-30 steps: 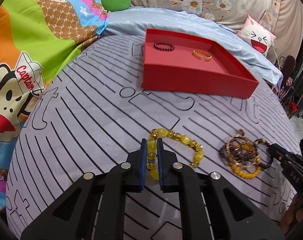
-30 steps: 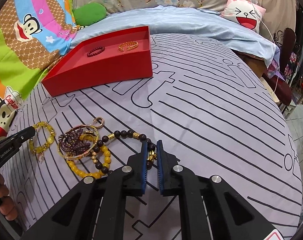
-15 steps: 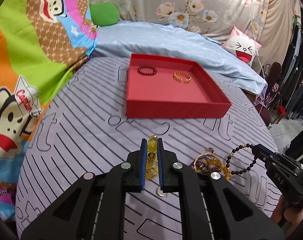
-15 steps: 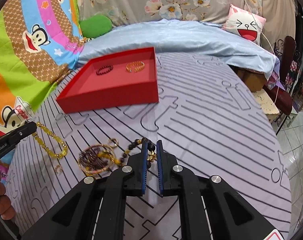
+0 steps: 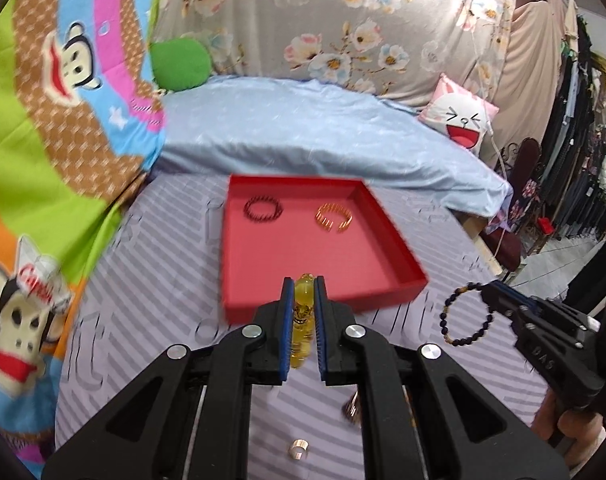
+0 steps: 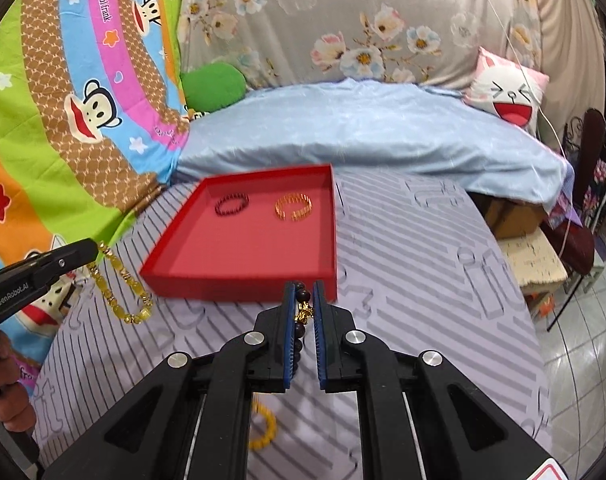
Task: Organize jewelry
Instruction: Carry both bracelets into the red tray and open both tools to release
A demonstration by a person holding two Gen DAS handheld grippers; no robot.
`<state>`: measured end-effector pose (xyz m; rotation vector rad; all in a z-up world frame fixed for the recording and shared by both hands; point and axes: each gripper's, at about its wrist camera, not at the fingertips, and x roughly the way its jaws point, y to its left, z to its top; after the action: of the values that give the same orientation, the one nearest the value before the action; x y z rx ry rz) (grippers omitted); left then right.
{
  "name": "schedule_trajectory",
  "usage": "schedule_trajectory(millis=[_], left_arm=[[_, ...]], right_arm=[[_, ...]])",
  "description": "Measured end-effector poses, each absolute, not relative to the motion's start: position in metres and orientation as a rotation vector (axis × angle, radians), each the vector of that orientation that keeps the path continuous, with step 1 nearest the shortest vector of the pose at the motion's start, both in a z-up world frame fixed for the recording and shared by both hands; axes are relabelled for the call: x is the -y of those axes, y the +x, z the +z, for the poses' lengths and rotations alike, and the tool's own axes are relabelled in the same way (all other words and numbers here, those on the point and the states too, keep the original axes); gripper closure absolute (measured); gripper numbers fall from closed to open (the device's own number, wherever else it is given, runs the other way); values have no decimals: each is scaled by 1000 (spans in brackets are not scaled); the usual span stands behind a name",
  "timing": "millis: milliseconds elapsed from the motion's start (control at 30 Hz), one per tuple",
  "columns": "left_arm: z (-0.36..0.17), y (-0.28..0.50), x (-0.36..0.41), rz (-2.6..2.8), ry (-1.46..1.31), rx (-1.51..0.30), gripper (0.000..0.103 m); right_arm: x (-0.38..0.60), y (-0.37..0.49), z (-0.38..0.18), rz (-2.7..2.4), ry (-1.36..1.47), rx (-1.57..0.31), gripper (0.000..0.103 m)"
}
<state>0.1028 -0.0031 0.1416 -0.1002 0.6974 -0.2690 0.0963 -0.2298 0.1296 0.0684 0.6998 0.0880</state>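
Both bracelets lifted; only right view shows orange bracelet (image 6: pixel 263 430).

A yellow bead bracelet (image 5: pixel 303 322) hangs pinched at lower centre; a dark bead bracelet (image 5: pixel 465 314) dangles at right. In the red tray (image 5: pixel 323 300) beyond lie a dark ring (image 5: pixel 263 209) and gold cuff (image 5: pixel 334 217).

Green cushion (image 5: pixel 180 63), laughing-face pillow (image 5: pixel 463 120)
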Motion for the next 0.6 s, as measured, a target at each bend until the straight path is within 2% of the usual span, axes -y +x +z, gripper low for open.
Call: schedule_trajectory(millis=[333,600], left_arm=[[156,192,20,-350,-150,-698,94],[126,260,28,-398,-216,-755,94]], right_arm=[[213,190,133,144,53,-722,94],[203,256,104,222,156,-813,94]])
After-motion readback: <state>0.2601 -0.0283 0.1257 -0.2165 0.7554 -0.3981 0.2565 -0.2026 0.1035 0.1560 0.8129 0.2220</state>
